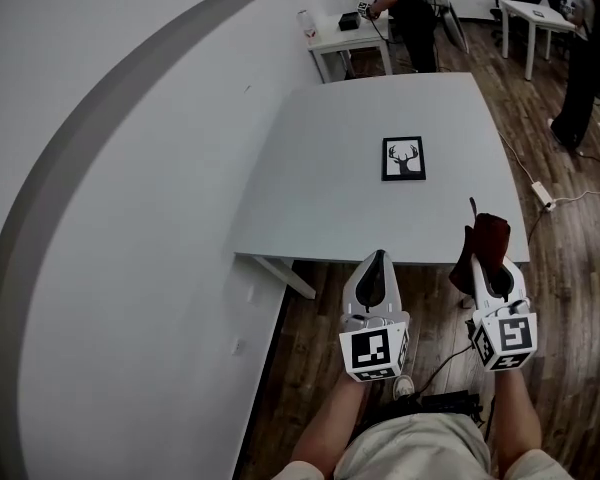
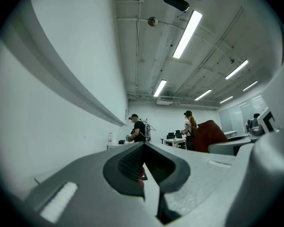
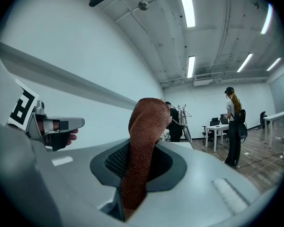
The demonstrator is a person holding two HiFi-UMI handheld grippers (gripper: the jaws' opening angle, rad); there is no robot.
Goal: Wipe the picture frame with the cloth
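Your right gripper (image 1: 483, 264) has its jaws clamped on the cloth (image 3: 144, 126), a dark red towel pinched in a narrow fold, with most of its bulk standing free above the jaw tips; your left gripper (image 1: 376, 258) has its jaws closed together with nothing between them. Both are held short of the near edge of the table (image 1: 330, 168), over the floor; the picture frame (image 1: 403, 158) lies flat toward the middle of the tabletop, well apart from both grippers and touched by neither. Risks, as judged from this position: the frame appears light and nothing pins it, so a one-sided stroke is likely to slide or turn it instead of cleaning it; set your left gripper against its edge before you wipe. The cloth rises away from the jaws and does not wrap them, so a steep approach may bring hard jaw tips onto the frame's face and mark it; lay the loose part down first. The narrow pinch may give way under drag and leave the cloth on the table. The frame lies far in, so you must lean; cables (image 1: 445, 368) lie on the floor by your feet and could catch you.
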